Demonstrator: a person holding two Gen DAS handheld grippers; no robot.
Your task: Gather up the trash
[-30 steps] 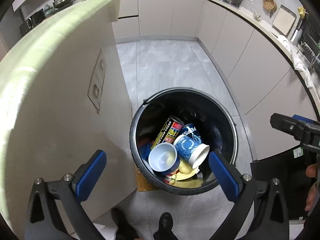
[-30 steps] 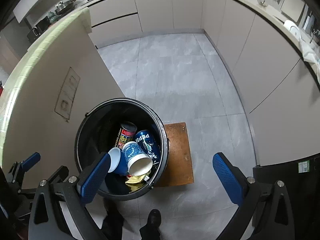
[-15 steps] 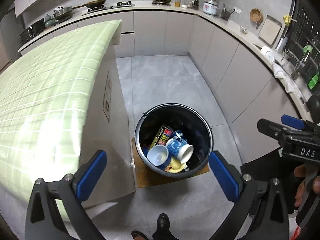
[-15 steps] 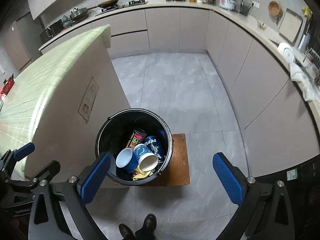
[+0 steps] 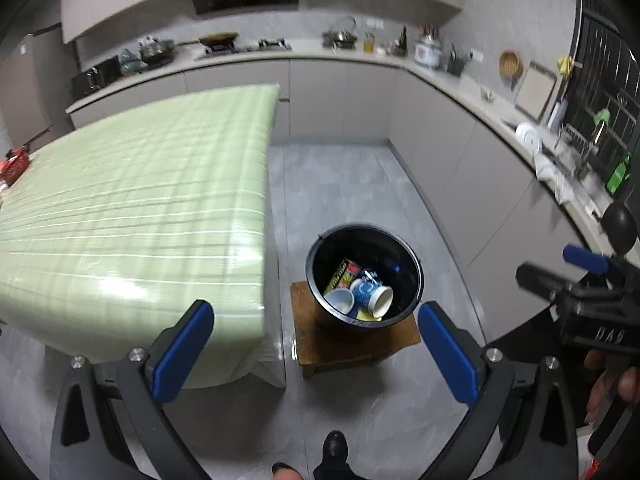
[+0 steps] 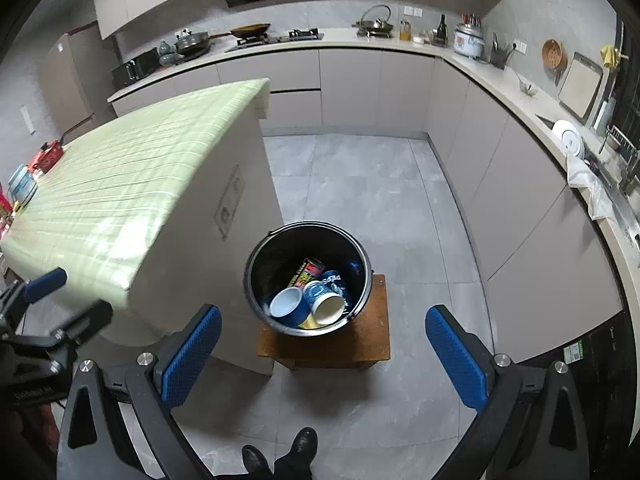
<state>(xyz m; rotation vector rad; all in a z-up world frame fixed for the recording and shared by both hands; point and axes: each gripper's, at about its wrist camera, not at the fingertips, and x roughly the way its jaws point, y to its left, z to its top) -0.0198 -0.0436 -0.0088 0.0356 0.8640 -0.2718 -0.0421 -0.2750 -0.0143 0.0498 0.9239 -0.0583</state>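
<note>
A black trash bucket [image 5: 416,276] [image 6: 256,264] stands on a low wooden stool [image 5: 344,346] [image 6: 376,344] on the floor. Inside lie blue-and-white paper cups [image 5: 370,292] [image 6: 326,306], a dark can [image 5: 344,274] [image 6: 308,272] and yellow scraps. My left gripper [image 5: 314,346] is open and empty, held high above and in front of the bucket. My right gripper [image 6: 322,346] is open and empty, also high above the bucket. Each gripper shows at the edge of the other's view.
A kitchen island with a green checked cloth [image 5: 140,208] [image 6: 132,184] stands left of the bucket. Grey cabinets and a cluttered counter [image 6: 520,92] curve round the back and right. Red items [image 6: 48,156] sit at the island's far left. Grey tiled floor [image 6: 360,184] lies beyond.
Both grippers have risen well away from the bucket, which now looks smaller and farther. The island top and back counter have come into view. Both stay open and empty.
</note>
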